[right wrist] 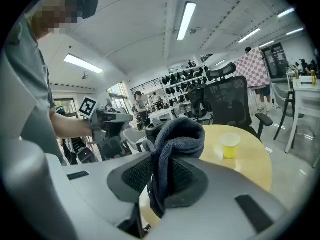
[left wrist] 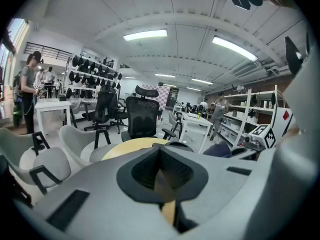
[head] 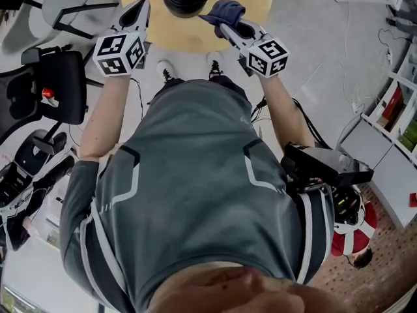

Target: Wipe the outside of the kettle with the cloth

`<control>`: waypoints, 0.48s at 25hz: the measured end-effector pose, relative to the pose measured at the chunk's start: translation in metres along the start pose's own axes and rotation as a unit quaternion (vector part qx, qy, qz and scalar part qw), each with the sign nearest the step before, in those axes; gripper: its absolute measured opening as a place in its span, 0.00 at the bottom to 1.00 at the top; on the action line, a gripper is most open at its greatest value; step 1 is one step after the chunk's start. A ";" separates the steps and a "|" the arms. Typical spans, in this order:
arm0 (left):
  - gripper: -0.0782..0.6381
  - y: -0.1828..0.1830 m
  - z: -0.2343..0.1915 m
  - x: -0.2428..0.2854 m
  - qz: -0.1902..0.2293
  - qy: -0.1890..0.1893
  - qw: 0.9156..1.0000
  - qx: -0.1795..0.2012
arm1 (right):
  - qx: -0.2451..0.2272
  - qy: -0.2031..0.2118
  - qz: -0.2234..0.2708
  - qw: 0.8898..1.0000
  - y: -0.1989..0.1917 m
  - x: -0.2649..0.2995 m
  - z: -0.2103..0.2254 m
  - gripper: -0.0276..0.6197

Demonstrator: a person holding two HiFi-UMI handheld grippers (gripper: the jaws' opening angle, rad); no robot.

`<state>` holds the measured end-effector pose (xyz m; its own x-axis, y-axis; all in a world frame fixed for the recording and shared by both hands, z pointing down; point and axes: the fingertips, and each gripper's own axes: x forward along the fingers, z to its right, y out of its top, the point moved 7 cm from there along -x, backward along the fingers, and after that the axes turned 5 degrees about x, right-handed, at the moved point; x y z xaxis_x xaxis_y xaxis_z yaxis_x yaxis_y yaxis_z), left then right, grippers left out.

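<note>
Seeing a round yellow table carrying a small yellow cup, standing upright on its top. Finding a black mesh office chair standing just beyond the table, with pale shell chairs sitting to its left. Noting a rack holding rows of dark round items, a person standing by a white desk, and ceiling strip lights glowing overhead.

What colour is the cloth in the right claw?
The cloth is dark blue-grey, best seen in the right gripper view.
</note>
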<state>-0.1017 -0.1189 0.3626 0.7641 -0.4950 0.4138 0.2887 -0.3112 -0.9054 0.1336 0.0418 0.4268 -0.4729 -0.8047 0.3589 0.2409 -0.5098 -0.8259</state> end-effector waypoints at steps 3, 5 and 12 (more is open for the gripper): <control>0.12 0.003 0.013 -0.001 -0.001 0.020 1.000 -0.005 | -0.005 0.001 -0.001 1.000 0.019 0.003 0.035 0.16; 0.12 0.006 0.023 -0.002 -0.002 0.033 0.999 -0.007 | 0.001 0.003 0.004 1.000 0.034 0.013 0.059 0.16; 0.12 0.015 0.039 -0.006 -0.015 0.103 0.995 -0.010 | 0.032 0.060 0.014 0.998 0.094 0.088 0.127 0.16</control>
<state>-0.0792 -0.0896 0.3426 0.6206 -0.6404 0.4525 0.2961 -0.3430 -0.8915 0.2217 -0.1152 0.4362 -0.5625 -0.7783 0.2789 0.3069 -0.5098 -0.8037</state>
